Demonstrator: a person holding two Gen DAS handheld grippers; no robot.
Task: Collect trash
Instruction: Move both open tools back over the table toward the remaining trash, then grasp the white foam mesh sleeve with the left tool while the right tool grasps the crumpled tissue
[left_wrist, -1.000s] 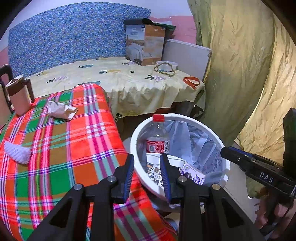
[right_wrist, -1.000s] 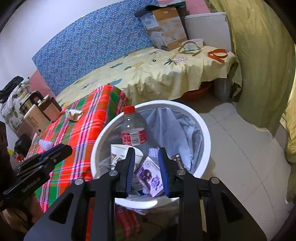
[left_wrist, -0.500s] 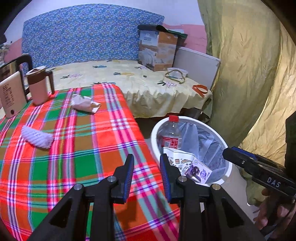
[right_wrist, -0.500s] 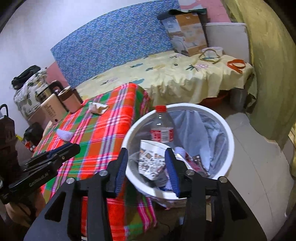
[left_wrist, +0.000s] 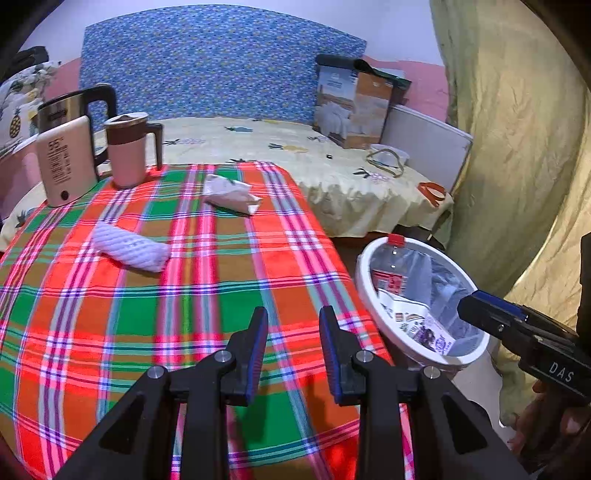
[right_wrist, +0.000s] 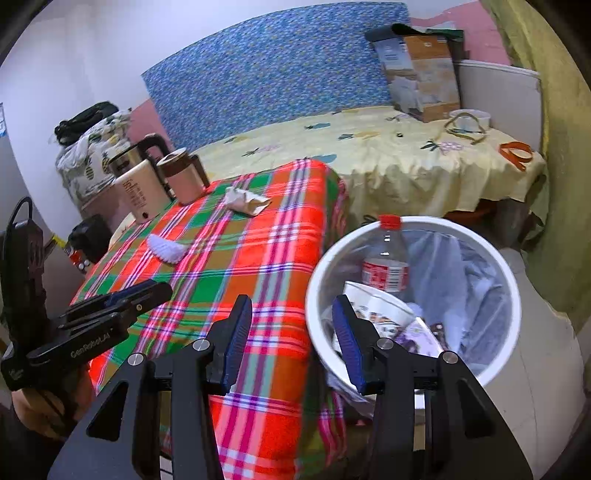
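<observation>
A white foam net sleeve (left_wrist: 129, 249) and a crumpled paper wrapper (left_wrist: 231, 194) lie on the plaid tablecloth (left_wrist: 147, 314). Both also show in the right wrist view: the sleeve (right_wrist: 166, 250) and the wrapper (right_wrist: 246, 200). A white trash bin (right_wrist: 513, 295) stands on the floor right of the table and holds a plastic bottle (right_wrist: 386, 264), a paper cup (right_wrist: 380, 308) and packets. My left gripper (left_wrist: 292, 343) is open and empty above the cloth's near edge. My right gripper (right_wrist: 291, 332) is open and empty, between the table's corner and the bin's rim.
A kettle (left_wrist: 64, 155) and a pink mug (left_wrist: 129, 147) stand at the table's far left. Behind is a bed with a yellow sheet (left_wrist: 314, 162), a cardboard box (left_wrist: 351, 107) and an orange strap (left_wrist: 432, 190). A yellow-green curtain (left_wrist: 517, 147) hangs right of the bin.
Both grippers have swung left from over the bin toward the table. The right gripper has opened wider. The foam sleeve and wrapper now lie nearer the middle of both views.
</observation>
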